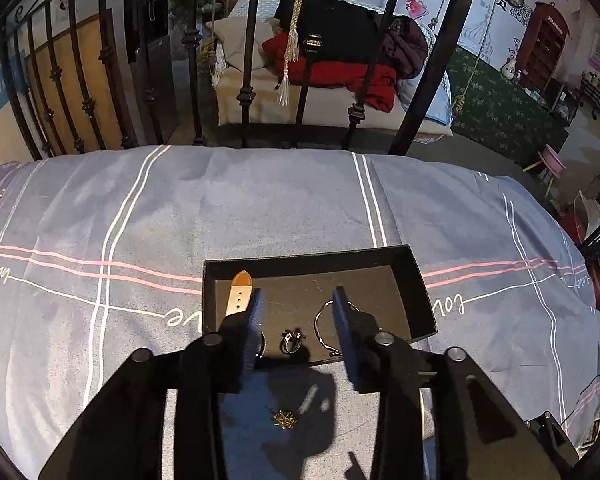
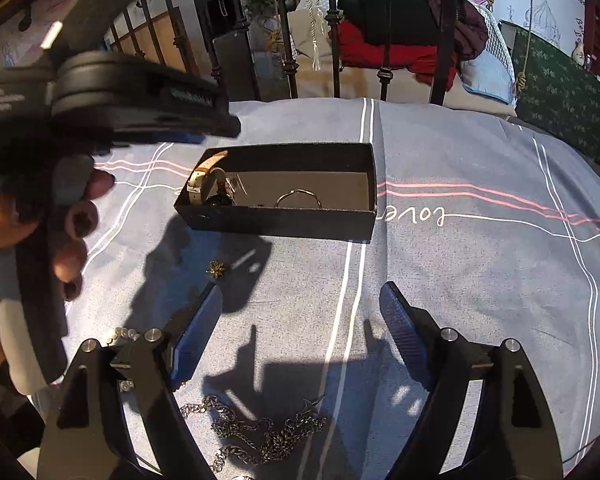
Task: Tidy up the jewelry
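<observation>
With the watch, ring and bangle lying in the black box at mid-frame, both the left hand-held gripper and right hand-held gripper hung parted and empty, so the gold brooch on the bed just below the box probably called for the next pickup.

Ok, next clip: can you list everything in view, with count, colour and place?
Box: one, black, open, on the bedspread.
Watch: one, tan strap, left end of the box.
Ring: one, silver, in the box, near wall.
Bangle: one, thin silver, in the box, right of the ring.
Brooch: one, gold, on the bedspread in front of the box.
Chain: one tangle, dark metal, near edge.
Pearls: several, white, near left.
Bedspread: one, grey-blue, striped.
Left tongs: open, above the box.
Right tongs: open, empty.
Hand: one, gripping the left handle.
</observation>
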